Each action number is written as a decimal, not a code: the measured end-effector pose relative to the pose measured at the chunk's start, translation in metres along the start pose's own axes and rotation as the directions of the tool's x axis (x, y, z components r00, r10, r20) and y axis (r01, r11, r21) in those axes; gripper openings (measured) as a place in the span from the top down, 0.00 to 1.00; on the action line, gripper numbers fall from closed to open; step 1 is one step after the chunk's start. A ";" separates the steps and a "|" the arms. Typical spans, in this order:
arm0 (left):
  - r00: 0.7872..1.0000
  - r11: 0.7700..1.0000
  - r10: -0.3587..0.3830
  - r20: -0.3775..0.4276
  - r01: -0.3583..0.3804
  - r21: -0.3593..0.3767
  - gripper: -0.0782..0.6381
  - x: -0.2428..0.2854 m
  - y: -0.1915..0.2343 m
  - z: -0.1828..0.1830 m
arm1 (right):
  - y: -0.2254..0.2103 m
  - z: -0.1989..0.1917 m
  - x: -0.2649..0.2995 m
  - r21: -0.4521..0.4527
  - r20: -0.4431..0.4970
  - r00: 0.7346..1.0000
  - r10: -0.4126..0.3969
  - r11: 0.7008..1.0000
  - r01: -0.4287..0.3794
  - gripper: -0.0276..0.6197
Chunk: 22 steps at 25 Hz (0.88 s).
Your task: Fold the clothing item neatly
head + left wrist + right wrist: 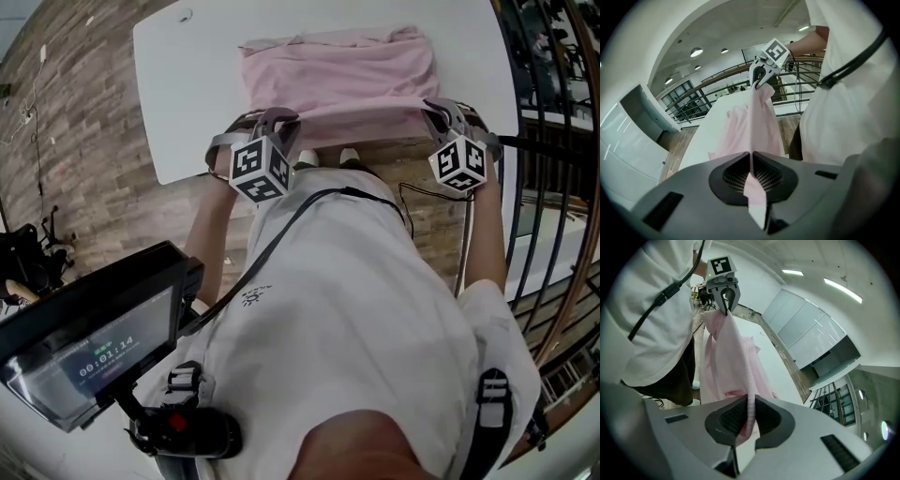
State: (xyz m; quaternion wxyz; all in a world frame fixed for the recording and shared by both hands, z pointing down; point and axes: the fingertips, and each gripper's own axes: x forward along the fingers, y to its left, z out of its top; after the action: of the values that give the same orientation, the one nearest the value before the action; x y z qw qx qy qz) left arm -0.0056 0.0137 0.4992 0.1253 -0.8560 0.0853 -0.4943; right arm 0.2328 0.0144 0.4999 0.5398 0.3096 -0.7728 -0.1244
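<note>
Right now our left gripper (751,159) and right gripper (750,404) each clench a near corner of the pink garment (337,75). Its hem is stretched along the table's (183,103) near edge, and the rest lies toward the far edge. Uneven pulling could skew the fold or slip a corner free.

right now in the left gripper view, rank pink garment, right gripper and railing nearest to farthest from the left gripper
1. pink garment, clamped by the left gripper
2. right gripper, above, holding the garment's other end
3. railing, in the background at left
</note>
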 end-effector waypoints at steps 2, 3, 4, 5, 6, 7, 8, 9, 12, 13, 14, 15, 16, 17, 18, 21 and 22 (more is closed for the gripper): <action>1.000 1.000 -0.002 0.007 0.002 0.017 0.86 0.003 0.004 0.007 | -0.006 -0.005 -0.002 0.004 -0.010 1.000 -0.013 1.000 0.013 0.91; 1.000 1.000 -0.003 0.013 0.003 0.024 0.86 0.004 0.005 0.010 | -0.007 -0.008 -0.004 0.006 -0.015 1.000 -0.020 1.000 0.021 0.91; 1.000 1.000 -0.003 0.018 0.002 0.031 0.86 0.005 0.006 0.012 | -0.008 -0.009 -0.005 0.004 -0.022 0.999 -0.028 1.000 0.028 0.91; 1.000 0.999 -0.002 0.024 0.002 0.038 0.86 0.005 0.007 0.014 | -0.009 -0.010 -0.007 0.002 -0.027 0.999 -0.034 0.999 0.035 0.91; 1.000 0.999 -0.002 0.028 0.001 0.046 0.86 0.004 0.008 0.013 | -0.010 -0.009 -0.008 -0.001 -0.032 0.999 -0.041 0.999 0.041 0.91; 0.999 0.999 -0.002 0.032 0.000 0.053 0.86 0.003 0.011 0.010 | -0.010 -0.005 -0.007 -0.004 -0.036 0.998 -0.046 0.999 0.046 0.91; 0.999 0.998 -0.003 0.035 0.000 0.061 0.86 0.001 0.014 0.004 | -0.011 0.001 -0.004 -0.007 -0.040 0.998 -0.049 0.999 0.049 0.91; 0.999 0.998 -0.005 0.037 0.002 0.069 0.86 0.000 0.019 -0.004 | -0.011 0.008 0.002 -0.011 -0.042 0.998 -0.050 0.999 0.049 0.91; 0.999 0.996 -0.017 0.041 0.013 0.086 0.86 -0.003 0.042 -0.028 | -0.018 0.031 0.022 -0.027 -0.045 0.999 -0.030 0.999 0.029 0.91; 0.999 0.996 -0.020 0.039 0.017 0.091 0.86 -0.004 0.052 -0.033 | -0.024 0.037 0.027 -0.037 -0.043 0.999 -0.020 0.999 0.018 0.91; 0.999 0.995 -0.021 0.036 0.018 0.095 0.86 -0.005 0.063 -0.035 | -0.032 0.041 0.032 -0.048 -0.039 0.999 -0.010 0.999 0.008 0.91; 0.999 0.995 -0.019 0.031 0.015 0.101 0.86 -0.006 0.073 -0.035 | -0.040 0.044 0.033 -0.060 -0.035 0.999 -0.003 0.998 0.001 0.91; 1.000 0.994 -0.012 0.024 0.009 0.110 0.86 -0.007 0.079 -0.032 | -0.046 0.044 0.032 -0.071 -0.030 1.000 0.001 0.997 -0.003 0.91; 1.000 0.993 -0.001 0.018 -0.001 0.119 0.86 -0.008 0.080 -0.025 | -0.048 0.040 0.027 -0.080 -0.026 1.000 0.001 0.997 -0.003 0.91; 1.000 0.992 0.012 0.011 -0.013 0.129 0.86 -0.008 0.075 -0.017 | -0.047 0.034 0.020 -0.086 -0.023 1.000 0.001 0.996 -0.003 0.91; 0.999 0.989 0.039 -0.010 -0.037 0.145 0.86 -0.001 0.069 -0.003 | -0.045 0.019 0.015 -0.100 -0.018 1.000 0.014 0.995 -0.016 0.91; 0.999 0.989 0.041 -0.021 -0.038 0.143 0.86 0.006 0.079 -0.009 | -0.051 0.021 0.027 -0.105 -0.017 1.000 0.025 0.994 -0.027 0.91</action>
State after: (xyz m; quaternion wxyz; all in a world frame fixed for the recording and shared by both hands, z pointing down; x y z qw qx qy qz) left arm -0.0120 -0.0648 0.4843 0.1950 -0.8370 0.0682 -0.5068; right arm 0.2253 -0.0447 0.4851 0.5629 0.2717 -0.7649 -0.1554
